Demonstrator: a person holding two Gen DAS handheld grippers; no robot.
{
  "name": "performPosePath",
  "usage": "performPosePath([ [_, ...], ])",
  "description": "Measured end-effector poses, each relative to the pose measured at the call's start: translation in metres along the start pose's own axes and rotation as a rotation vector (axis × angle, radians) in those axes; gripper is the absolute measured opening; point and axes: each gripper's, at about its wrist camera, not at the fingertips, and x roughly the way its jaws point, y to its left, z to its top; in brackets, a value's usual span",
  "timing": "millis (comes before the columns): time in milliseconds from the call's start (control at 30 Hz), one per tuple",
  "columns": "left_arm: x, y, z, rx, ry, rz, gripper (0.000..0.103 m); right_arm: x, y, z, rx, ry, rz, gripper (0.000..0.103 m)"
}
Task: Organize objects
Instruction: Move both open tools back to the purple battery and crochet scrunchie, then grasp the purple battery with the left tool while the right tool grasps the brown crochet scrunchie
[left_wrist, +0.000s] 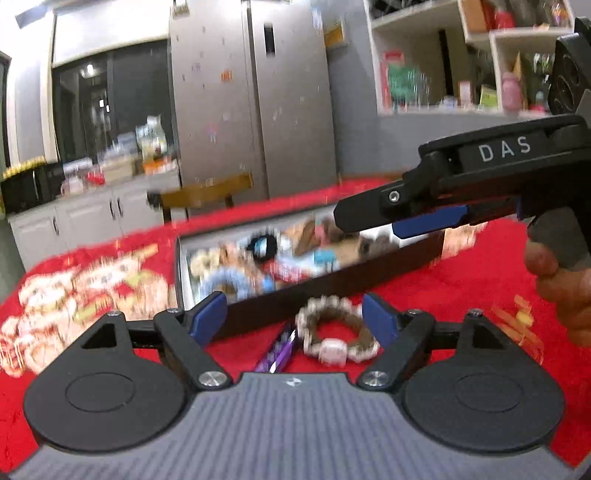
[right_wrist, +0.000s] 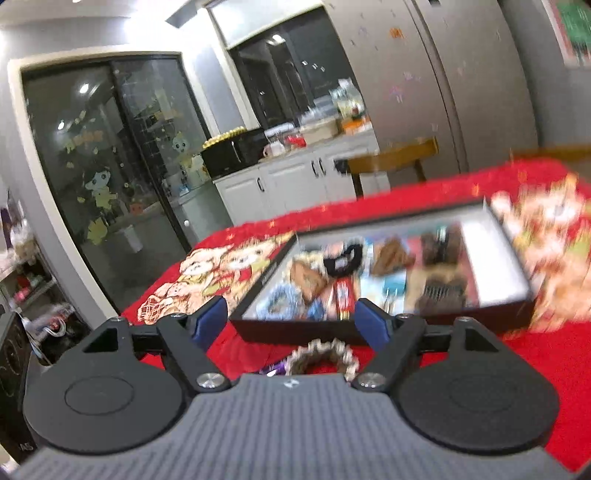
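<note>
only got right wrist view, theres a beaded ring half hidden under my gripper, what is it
observer: The left wrist view shows a watch, pale face on a beaded strap, flat on the red cloth in front of the box.
operator: anything beside it
observer: A purple item lies close on its left in that view; too blurred to tell if they touch.
operator: where am i over the box
observer: The right gripper hangs above the box's right part, jaws open. The left gripper, also open, points at the watch.
</note>
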Motion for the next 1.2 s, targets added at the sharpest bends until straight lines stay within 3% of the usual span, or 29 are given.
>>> performPosePath([
  [100, 0.017, 0.002, -0.007, -0.024, 0.092, -0.010, 0.082, 0.013, -0.011, -0.008, 0.037, 0.063, -0.002, 0.074],
  [267, 0.034, 0.001, -0.018, -0.022, 0.166, 0.021, 0.081, 0.029, -0.027, -0.021, 0.082, 0.143, 0.030, 0.067],
  [533, 0.038, 0.013, -0.018, -0.107, 0.162, 0.028, 0.080, 0.048, -0.029, -0.033, 0.083, 0.184, -0.021, 0.052],
  [567, 0.037, 0.014, -0.017, -0.117, 0.160, 0.022, 0.078, 0.049, -0.027, -0.033, 0.072, 0.181, -0.031, 0.050],
  [633, 0.041, 0.016, -0.016, -0.136, 0.161, 0.009, 0.054, 0.049, -0.025, -0.035, 0.071, 0.174, -0.040, 0.048],
  [700, 0.051, 0.018, -0.015, -0.153, 0.212, -0.010, 0.040, 0.049, -0.024, -0.036, 0.054, 0.167, -0.054, 0.041],
  [767, 0.054, 0.020, -0.013, -0.170, 0.216, -0.017, 0.031, 0.050, -0.021, -0.038, 0.010, 0.162, -0.098, 0.019],
  [1033, 0.054, 0.011, -0.013, -0.125, 0.215, 0.025, 0.026, 0.046, -0.011, -0.047, -0.082, 0.120, -0.152, 0.011],
  [1200, 0.051, 0.011, -0.015, -0.126, 0.212, 0.042, 0.025, 0.043, -0.014, -0.046, -0.054, 0.106, -0.143, 0.010],
])
